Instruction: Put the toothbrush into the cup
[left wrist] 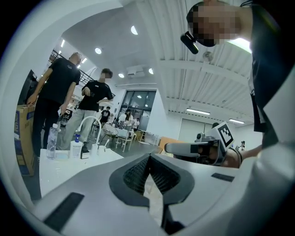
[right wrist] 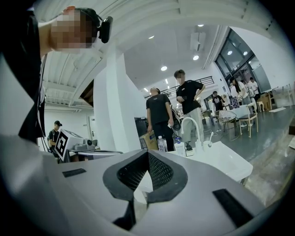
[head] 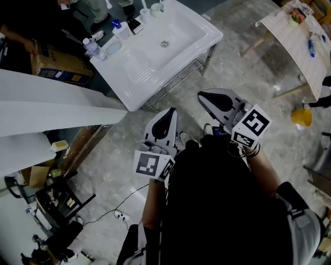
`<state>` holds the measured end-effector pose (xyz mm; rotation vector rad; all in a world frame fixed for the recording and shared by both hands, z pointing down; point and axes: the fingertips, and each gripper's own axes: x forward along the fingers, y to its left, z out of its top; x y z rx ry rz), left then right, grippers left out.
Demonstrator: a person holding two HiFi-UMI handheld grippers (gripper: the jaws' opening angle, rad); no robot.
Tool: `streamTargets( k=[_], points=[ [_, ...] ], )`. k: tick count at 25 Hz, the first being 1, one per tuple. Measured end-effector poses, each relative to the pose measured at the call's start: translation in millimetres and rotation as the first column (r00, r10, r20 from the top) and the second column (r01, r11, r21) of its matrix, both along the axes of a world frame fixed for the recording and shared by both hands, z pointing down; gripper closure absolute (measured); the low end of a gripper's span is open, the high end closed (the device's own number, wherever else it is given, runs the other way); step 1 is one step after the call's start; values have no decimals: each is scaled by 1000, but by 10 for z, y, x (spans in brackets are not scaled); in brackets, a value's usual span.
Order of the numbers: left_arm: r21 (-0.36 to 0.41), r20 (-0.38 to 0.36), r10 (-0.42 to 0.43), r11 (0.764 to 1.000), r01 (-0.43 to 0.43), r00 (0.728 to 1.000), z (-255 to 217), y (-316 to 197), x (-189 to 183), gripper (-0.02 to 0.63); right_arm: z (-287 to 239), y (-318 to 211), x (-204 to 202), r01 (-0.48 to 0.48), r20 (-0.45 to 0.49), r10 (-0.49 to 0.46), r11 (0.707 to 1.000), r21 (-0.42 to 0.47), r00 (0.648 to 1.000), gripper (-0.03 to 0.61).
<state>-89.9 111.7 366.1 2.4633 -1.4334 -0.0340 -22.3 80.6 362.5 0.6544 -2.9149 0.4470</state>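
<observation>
A white sink [head: 170,31] stands at the top of the head view, well ahead of both grippers. Two small white cups [head: 156,7] sit at its back edge by the faucet [right wrist: 191,124]. In the right gripper view a thin white toothbrush [right wrist: 210,137] sticks up at a cup [right wrist: 206,145]; it is too small to tell whether it stands inside. My left gripper [head: 165,123] [left wrist: 148,159] and right gripper [head: 212,101] [right wrist: 147,156] hang close to my body over the floor, jaws pressed together with nothing between them.
A water bottle [head: 93,47] and a soap dispenser [head: 120,30] stand on the sink's left rim. A cardboard box [head: 57,64] and two people [right wrist: 175,110] are behind the sink. White panels [head: 51,111] lie at left, a table [head: 300,41] at right.
</observation>
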Motion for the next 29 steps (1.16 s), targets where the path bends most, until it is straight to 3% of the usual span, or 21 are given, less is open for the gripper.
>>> streamTargets(
  k=[14,24,29],
  points=[
    [-5,13,20,1000,-20,1000,-63,12,689,604,-70,131,723,4,52,-4,1000,8,999,566],
    [-6,49,16,1000,-16,999,2,98,730,604,-57,250,792,24,65,-24,1000,8,998,566],
    [-13,11,-1,1000,1,1000,-53,152,693,604,-71,337,715,35,62,-36,999,12,997,566]
  ],
)
